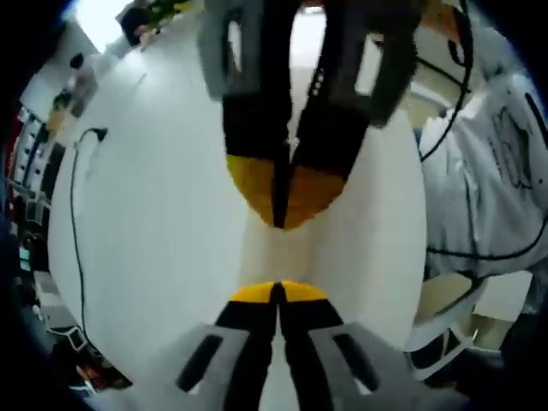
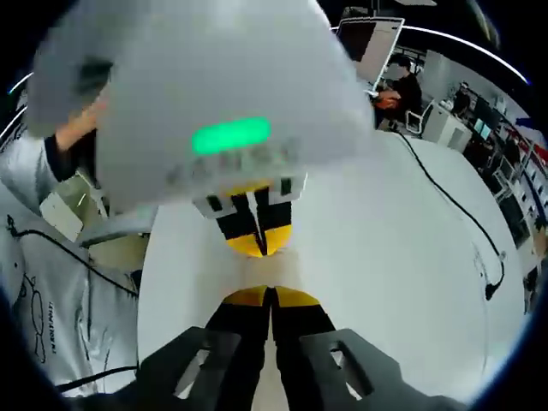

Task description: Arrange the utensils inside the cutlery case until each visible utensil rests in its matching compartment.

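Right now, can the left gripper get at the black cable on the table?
Probably yes: the cable lies aside of the left gripper on bare table; the right gripper sits straight ahead, off that path.

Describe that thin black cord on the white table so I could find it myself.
Start with the big round white table. In the right gripper view, a thin black cable trails across its far side from near the seated person to a small plug at the table's edge. It is the one dark line on the white surface.
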The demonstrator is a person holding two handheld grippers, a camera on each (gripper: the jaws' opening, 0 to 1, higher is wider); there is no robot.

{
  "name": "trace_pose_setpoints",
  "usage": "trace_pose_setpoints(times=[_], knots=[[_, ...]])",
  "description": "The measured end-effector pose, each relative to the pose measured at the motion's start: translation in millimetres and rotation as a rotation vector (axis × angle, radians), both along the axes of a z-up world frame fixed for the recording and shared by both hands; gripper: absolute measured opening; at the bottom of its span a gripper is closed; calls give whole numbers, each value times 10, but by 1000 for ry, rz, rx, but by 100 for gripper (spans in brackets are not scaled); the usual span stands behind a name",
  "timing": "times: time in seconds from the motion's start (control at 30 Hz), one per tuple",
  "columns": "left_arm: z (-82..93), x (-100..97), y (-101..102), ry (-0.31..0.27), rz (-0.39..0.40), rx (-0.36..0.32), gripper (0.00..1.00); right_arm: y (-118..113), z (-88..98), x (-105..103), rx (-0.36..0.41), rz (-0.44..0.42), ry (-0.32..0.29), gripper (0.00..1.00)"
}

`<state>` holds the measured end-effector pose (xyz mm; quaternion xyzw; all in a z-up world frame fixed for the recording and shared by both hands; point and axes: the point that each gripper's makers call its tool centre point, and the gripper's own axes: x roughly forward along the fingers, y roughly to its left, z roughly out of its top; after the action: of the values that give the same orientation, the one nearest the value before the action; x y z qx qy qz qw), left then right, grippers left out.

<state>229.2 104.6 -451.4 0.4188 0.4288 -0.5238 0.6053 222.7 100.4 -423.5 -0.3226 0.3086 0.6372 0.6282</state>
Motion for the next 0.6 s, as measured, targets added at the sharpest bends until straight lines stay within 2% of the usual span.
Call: trace_pose_setpoints(times=[0.03, 0.07, 0.1, 0.13, 0.2, 0.23, 0.27, 0.3, 0.33, 0.37, 0.43, 0.53, 0.57, 0.6], knots=[[-48, 83, 206, 21, 46, 25, 0, -9, 25, 88, -13, -95, 3, 0], [-38, 97, 206, 38, 117, -1, 0, -124, 73, 80, -43, -144, 34, 0], [53, 33, 98, 28, 103, -13, 0, -103, 50, 92, -41, -115, 28, 0], [64, 30, 83, 4, 70, -23, 0, -106, 17, 124, -49, -120, 31, 0], [115, 21, 9, -4, 102, -66, 0, -119, -106, 12, -51, -125, 126, 0], [129, 15, 15, -7, 98, -74, 0, -114, -147, 94, -33, -167, 114, 0], [130, 11, 24, -10, 94, -85, 0, -133, -274, 61, -61, -151, 154, 0], [141, 7, -57, 4, 125, -113, 0, -92, -219, 40, -19, -185, 176, 0], [98, 15, -28, -10, 123, -81, 0, -19, -203, 34, 29, -104, 160, 0], [81, -10, 2, -14, 97, -57, 0, -35, -222, 37, 22, -150, 189, 0], [88, -6, 1, -25, 96, -42, 0, -23, -225, 30, 22, -172, 222, 0], [98, 19, -39, -31, 93, -57, 0, -15, -225, 24, 34, -154, 205, 0], [102, 16, -30, -28, 117, -52, 0, 1, -222, 34, 47, -173, 222, 0], [112, 37, -8, -55, 98, 2, 0, -12, -222, 36, 56, -177, 228, 0]])
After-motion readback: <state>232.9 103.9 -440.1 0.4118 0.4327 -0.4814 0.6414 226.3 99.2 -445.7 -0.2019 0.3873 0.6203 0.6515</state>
